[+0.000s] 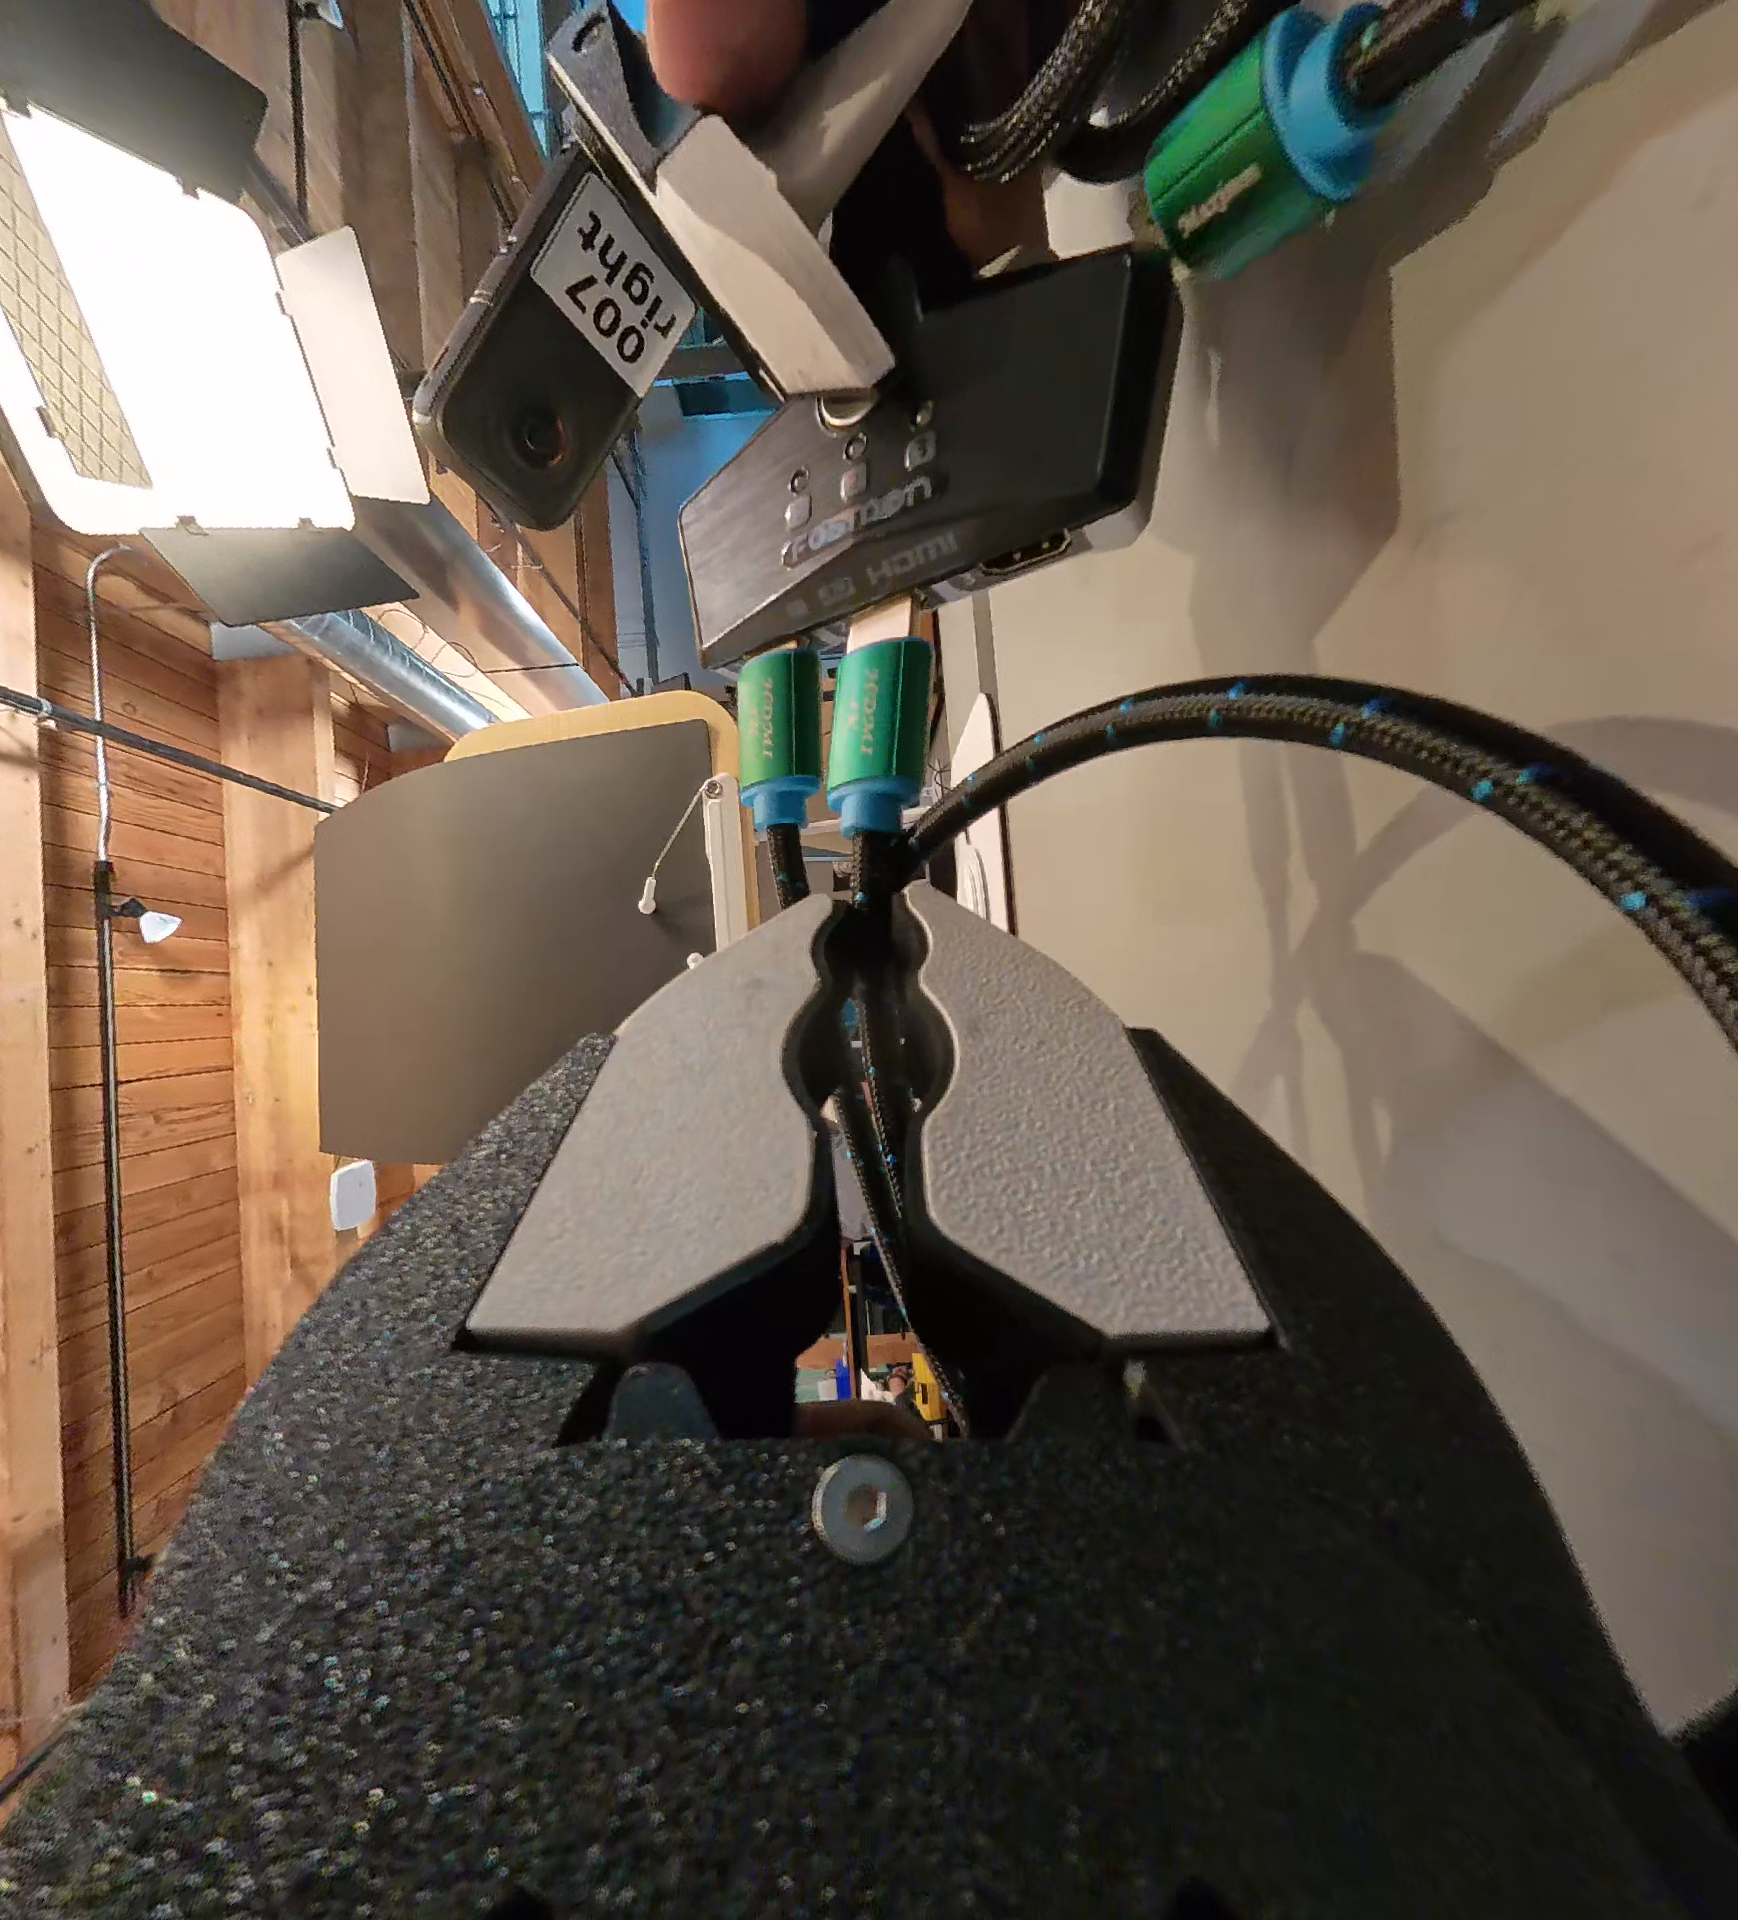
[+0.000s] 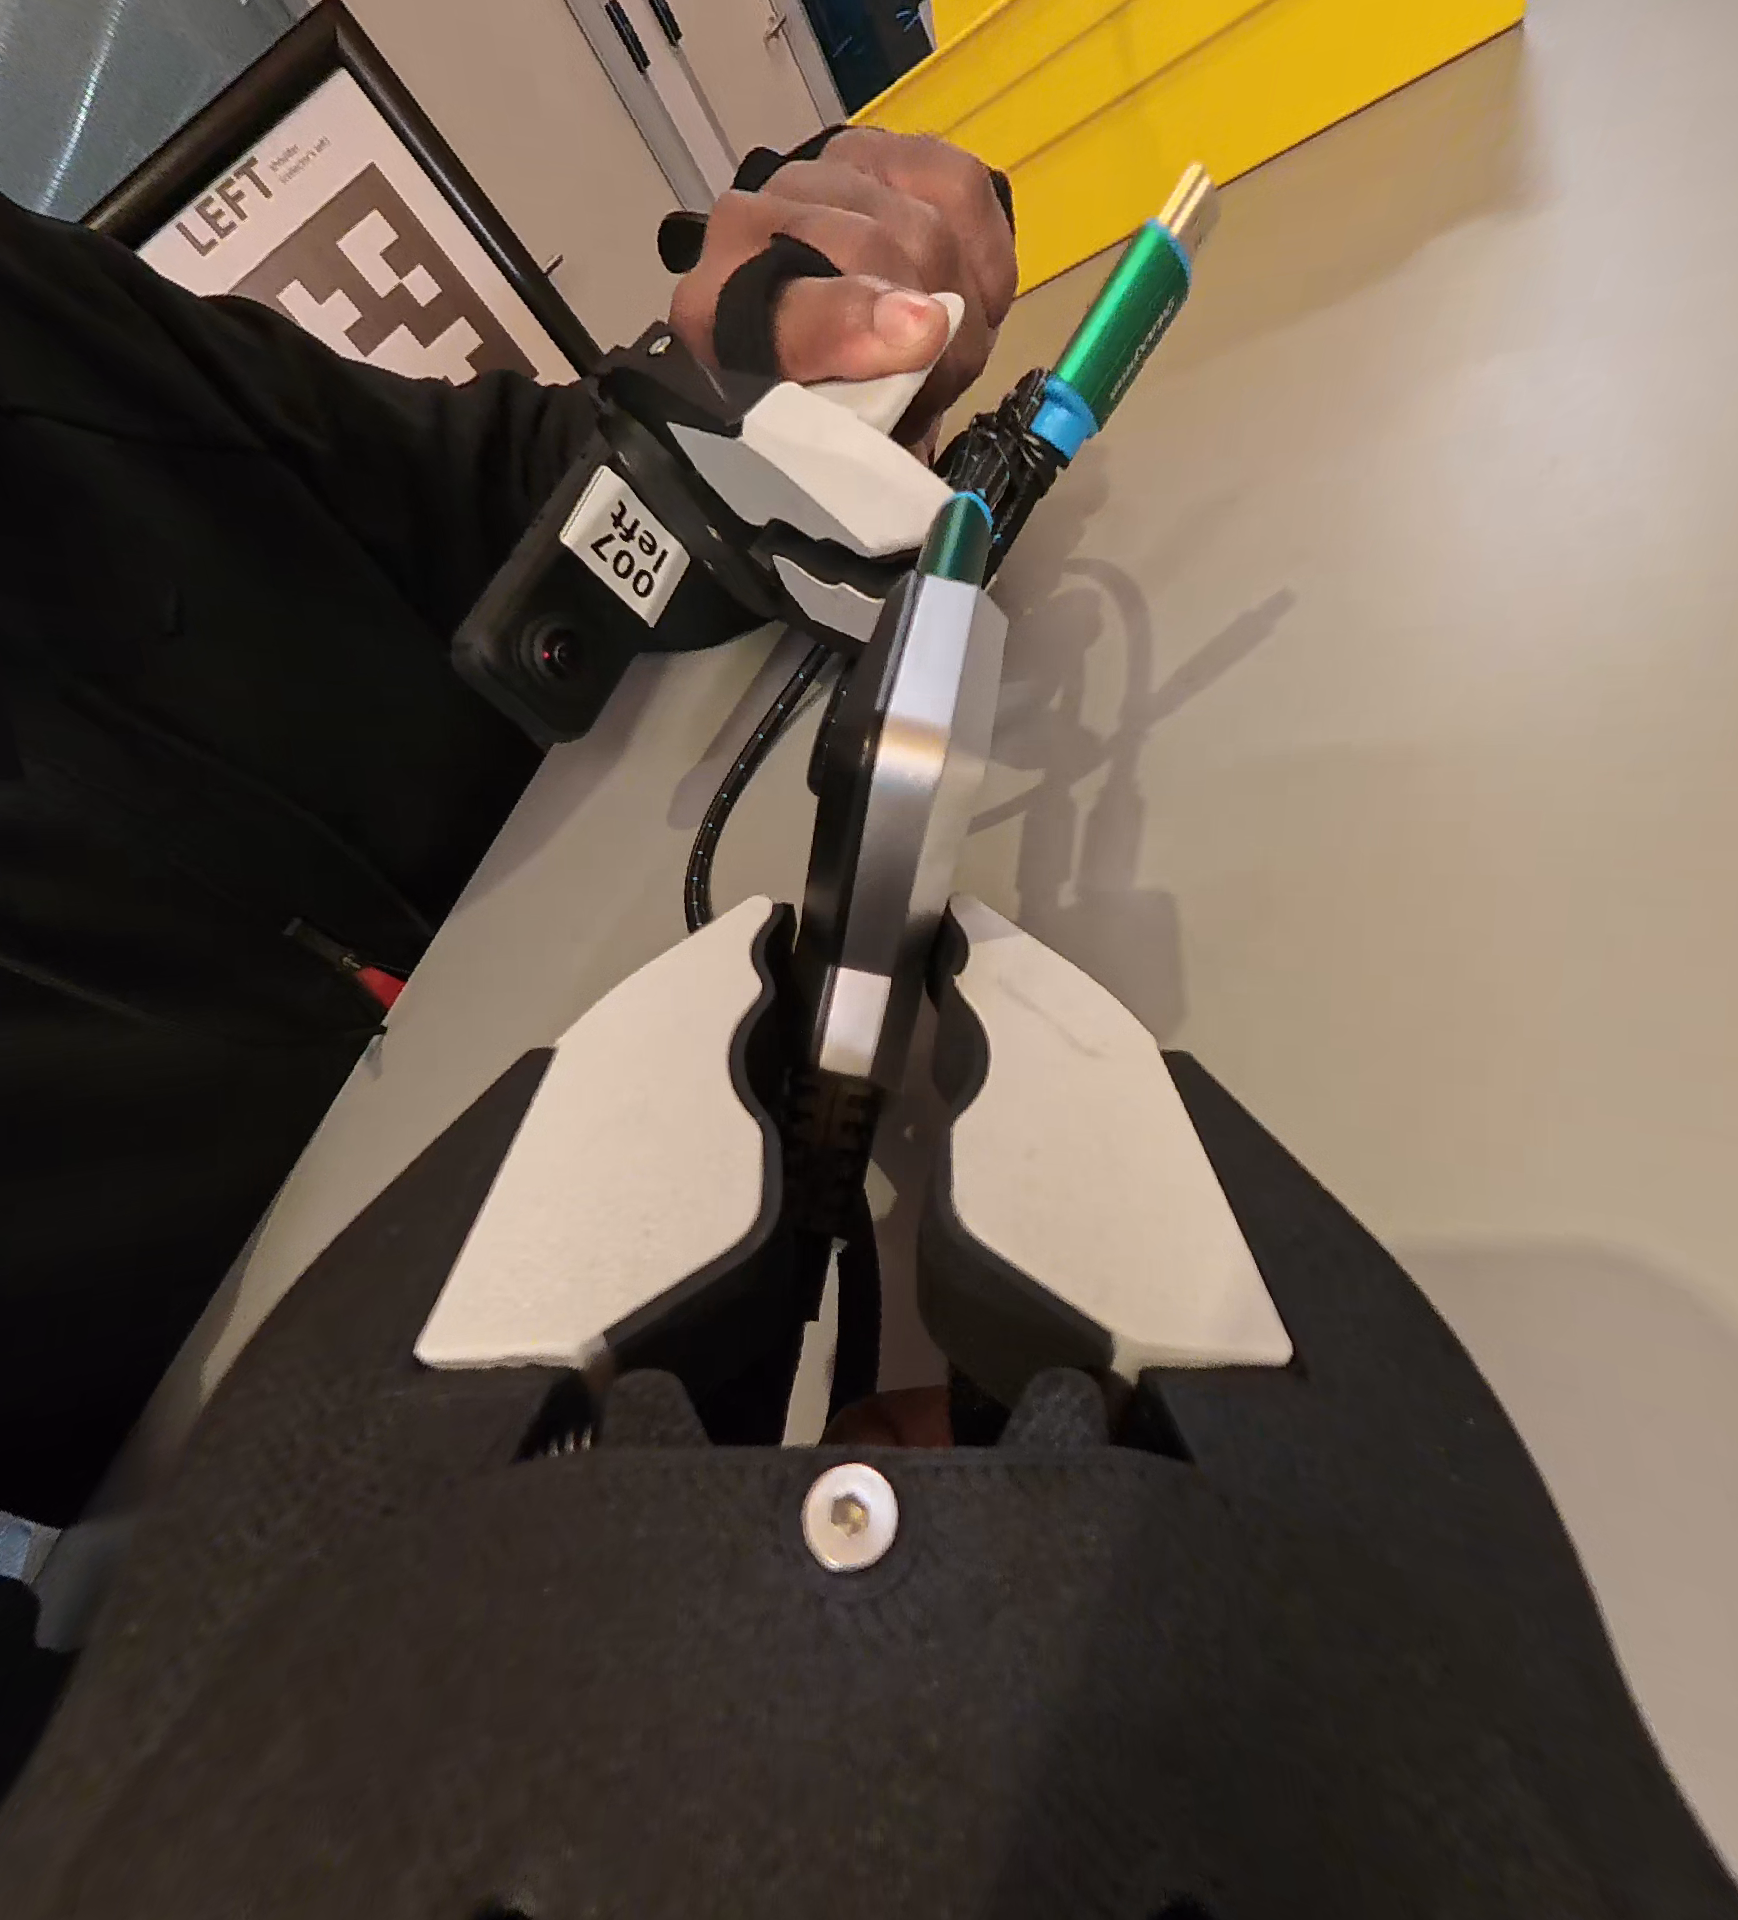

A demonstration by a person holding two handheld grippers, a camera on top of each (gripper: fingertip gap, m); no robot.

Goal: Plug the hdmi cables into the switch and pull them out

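Observation:
The black HDMI switch (image 1: 906, 499) is held off the pale table, clamped edge-on in my right gripper (image 2: 860, 935), whose white fingers (image 1: 771, 260) grip its far end. Two green HDMI plugs hang from its near side: one (image 1: 780, 727) sits against the switch, the other (image 1: 875, 727) shows bare metal at its tip. My left gripper (image 1: 870, 914) is shut on the black braided cable (image 1: 875, 1039) just behind that second plug. A third green plug (image 2: 1125, 322) with a gold tip points free in the air beyond the switch (image 2: 896, 790). The left gripper (image 2: 844, 592) also shows there.
A loop of braided cable (image 1: 1467, 769) arcs to the right over the pale table (image 2: 1467, 727). A yellow panel (image 2: 1104, 94) lies at the table's far edge. A person's black sleeve (image 2: 169, 623) and hand (image 2: 865, 281) fill the left. A bright studio light (image 1: 138, 343) hangs at the left. Spacing between my two grippers at the tips: around 8 cm.

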